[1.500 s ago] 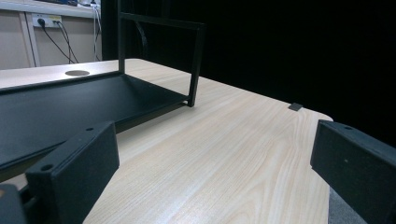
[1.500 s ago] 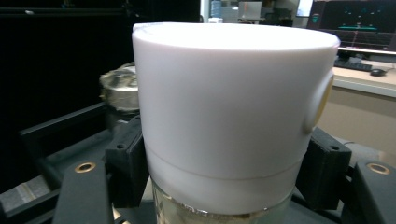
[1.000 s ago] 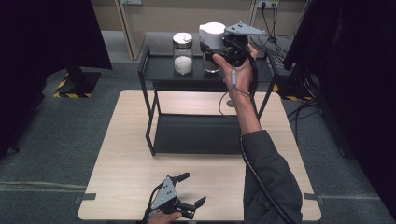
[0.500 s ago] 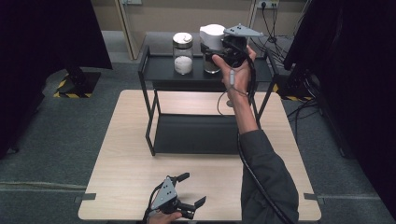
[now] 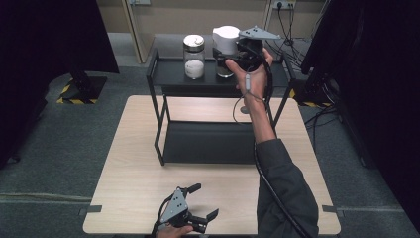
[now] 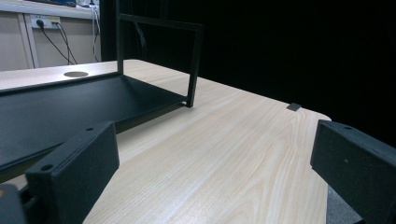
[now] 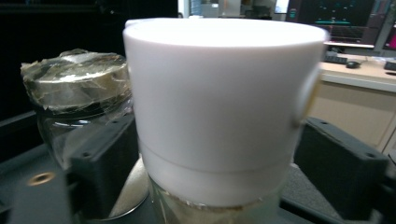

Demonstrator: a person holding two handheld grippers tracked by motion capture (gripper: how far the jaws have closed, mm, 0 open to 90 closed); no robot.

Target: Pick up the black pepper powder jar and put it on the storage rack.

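Two jars at twelve o'clock: we're opening the right gripper [image 5: 233, 52] around the white-lidded jar [image 5: 226, 44]; we should be centring squarely, left gripper [image 5: 200, 203] idling spread.

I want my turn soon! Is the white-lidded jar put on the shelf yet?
Nearly. The white-lidded jar stands on the rack's top shelf beside the other jar, so placing looks done. The right gripper is around it, jaws just opening. Left to do: pull that hand away. The left gripper waits open over the table.
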